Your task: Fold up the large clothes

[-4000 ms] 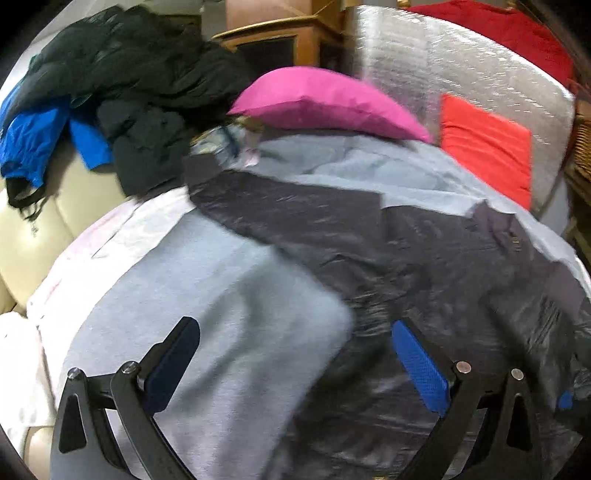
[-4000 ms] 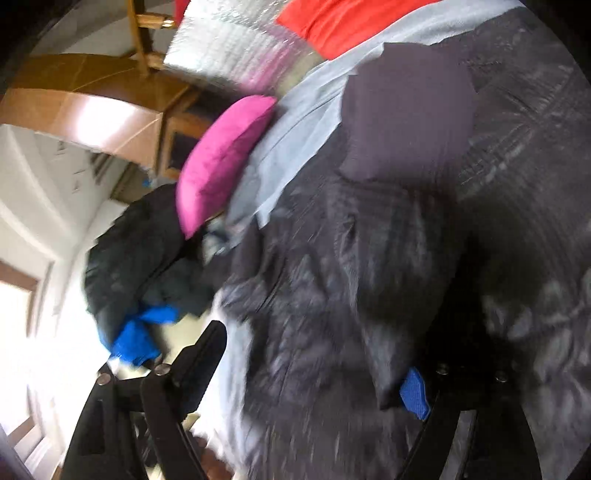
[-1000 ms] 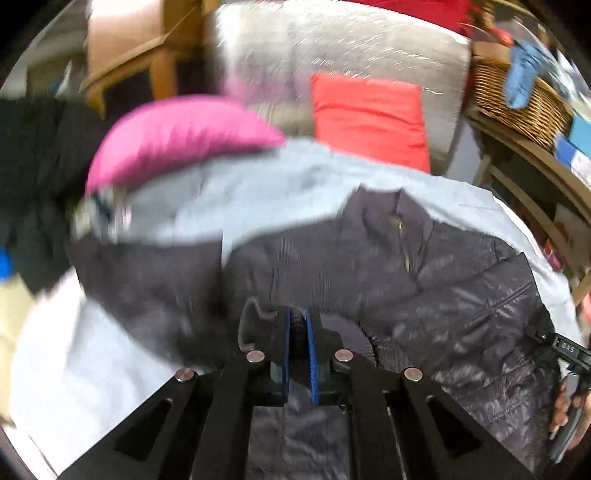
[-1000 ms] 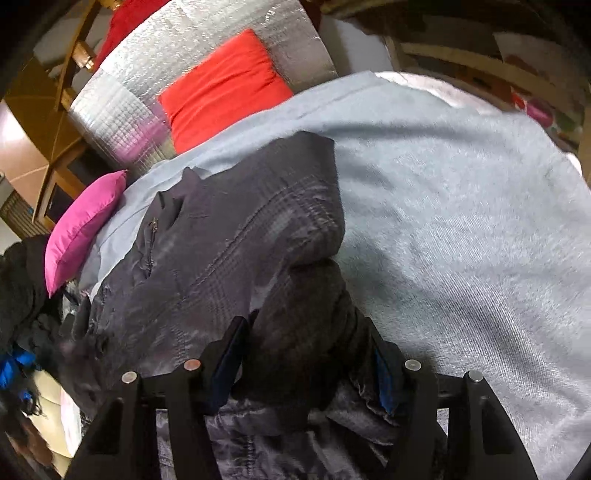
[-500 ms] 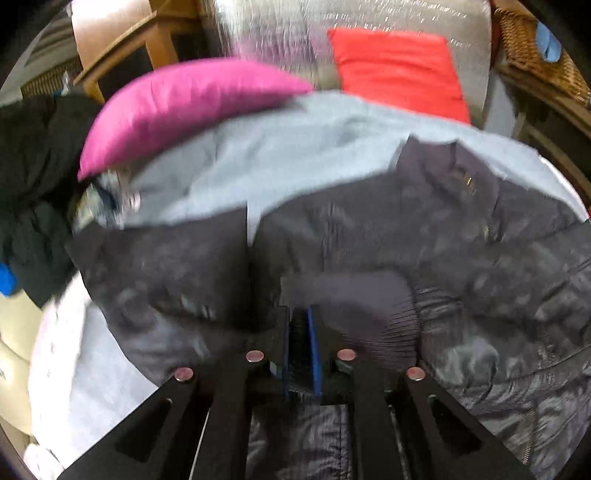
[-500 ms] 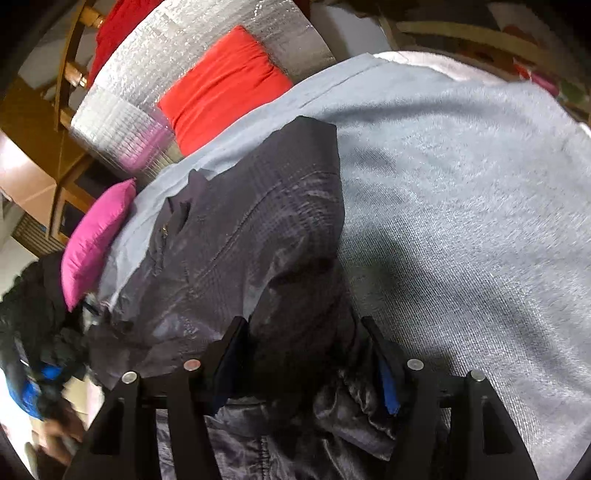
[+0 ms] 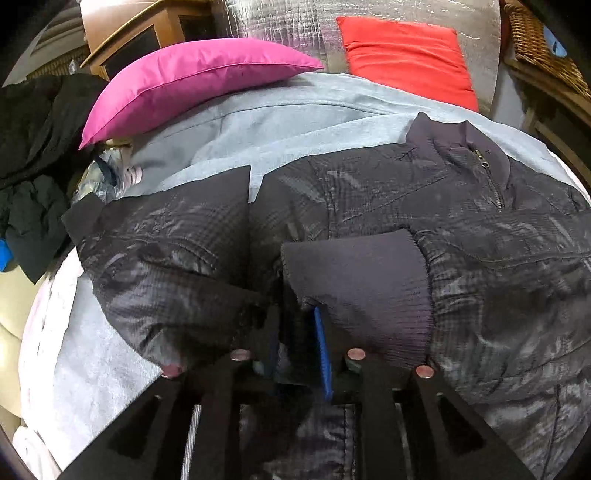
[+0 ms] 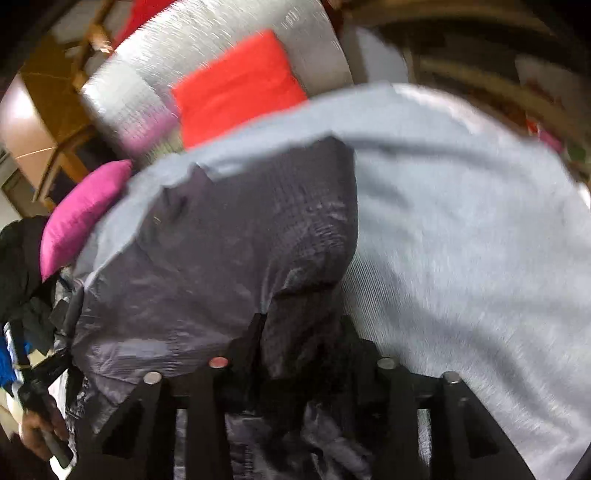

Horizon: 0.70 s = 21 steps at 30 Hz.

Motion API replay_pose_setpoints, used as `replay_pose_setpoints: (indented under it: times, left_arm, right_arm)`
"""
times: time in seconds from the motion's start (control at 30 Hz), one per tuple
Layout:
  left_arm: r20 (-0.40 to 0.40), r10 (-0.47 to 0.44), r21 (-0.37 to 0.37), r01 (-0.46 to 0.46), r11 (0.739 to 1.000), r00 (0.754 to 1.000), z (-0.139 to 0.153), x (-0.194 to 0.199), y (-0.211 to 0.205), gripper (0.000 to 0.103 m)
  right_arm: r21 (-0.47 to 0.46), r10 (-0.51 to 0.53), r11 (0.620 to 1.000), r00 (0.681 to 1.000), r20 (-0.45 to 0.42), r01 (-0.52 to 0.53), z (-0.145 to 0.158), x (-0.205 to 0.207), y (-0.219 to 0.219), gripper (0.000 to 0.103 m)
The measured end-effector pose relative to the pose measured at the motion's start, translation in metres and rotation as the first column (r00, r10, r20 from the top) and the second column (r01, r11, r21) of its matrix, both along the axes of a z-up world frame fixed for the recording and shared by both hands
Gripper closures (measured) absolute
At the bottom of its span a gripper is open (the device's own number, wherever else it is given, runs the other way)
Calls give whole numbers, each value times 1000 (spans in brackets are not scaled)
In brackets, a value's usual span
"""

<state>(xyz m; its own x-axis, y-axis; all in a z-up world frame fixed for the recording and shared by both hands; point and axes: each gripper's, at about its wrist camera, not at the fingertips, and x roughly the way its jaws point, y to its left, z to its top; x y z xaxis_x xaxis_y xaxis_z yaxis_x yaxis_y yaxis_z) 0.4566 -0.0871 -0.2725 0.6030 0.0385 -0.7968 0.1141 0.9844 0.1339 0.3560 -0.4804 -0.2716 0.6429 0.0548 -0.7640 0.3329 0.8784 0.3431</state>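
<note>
The left gripper (image 7: 297,343) sits low on the dark quilted jacket (image 7: 461,229), its jaws parting, a narrow gap between the blue pads with a fold of jacket fabric lying in that gap; the pads look loosened off the cloth rather than pinching it; the ribbed sleeve cuff (image 7: 362,288) lies folded across the jacket's chest, just beyond the gripper; the jacket is spread on a pale grey blanket (image 7: 280,122), collar and zip pointing away from the gripper; beyond the jacket a pink cushion (image 7: 192,81) rests on the blanket, and a red cushion (image 7: 402,55) leans on a silver quilted backrest (image 7: 295,22); beside the jacket's left sleeve lies a heap of dark clothes (image 7: 33,140).

The right gripper (image 8: 303,343) is closing, its jaws set around a thick bunch of the jacket (image 8: 229,240), gripping it; the blanket (image 8: 461,229) stretches past the jacket's right edge; at the jacket's left edge a hand (image 8: 40,428) holds the other gripper's handle.
</note>
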Motion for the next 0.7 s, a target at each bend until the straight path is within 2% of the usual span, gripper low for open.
replay_pose_setpoints:
  times: [0.03, 0.1, 0.17, 0.27, 0.33, 0.43, 0.5, 0.57, 0.6, 0.7]
  left_arm:
    - [-4, -3, 0, 3, 1000, 1000, 3, -3, -1, 68]
    - [3, -20, -26, 20, 999, 1000, 14, -15, 2, 41]
    - [51, -24, -59, 27, 998, 998, 25, -30, 10, 33]
    - [129, 16, -112, -2, 994, 992, 40, -59, 28, 29]
    - [165, 60, -167, -32, 985, 985, 42, -74, 40, 26]
    - [163, 121, -217, -84, 973, 979, 39, -82, 56, 26]
    - [145, 155, -255, -115, 960, 977, 39, -77, 70, 26]
    - [140, 209, -307, -158, 938, 968, 38, -74, 89, 26]
    - [135, 242, -333, -186, 924, 961, 36, -71, 102, 26]
    - [66, 309, -410, -257, 875, 949, 21, -55, 138, 26]
  right_arm:
    - [23, -18, 1000, 1000, -3, 18, 1, -1, -4, 48]
    - [70, -45, 997, 999, 12, 44, 11, -6, -13, 47]
    - [86, -89, 993, 993, 76, 83, 26, -20, -21, 47]
    - [58, -153, 988, 972, 176, 145, 49, -40, -26, 35]
    - [48, -161, 987, 959, 231, 154, 59, -48, -24, 34]
    - [37, -99, 995, 954, 282, 92, 69, -45, -4, 34]
    - [-8, -1, 1000, 958, 287, 3, 74, -34, 23, 36]
    - [-42, 88, 996, 960, 266, -80, 73, -22, 49, 44]
    - [-46, 130, 991, 960, 250, -122, 70, -14, 62, 51]
    - [-13, 189, 982, 960, 205, -190, 55, 2, 87, 52]
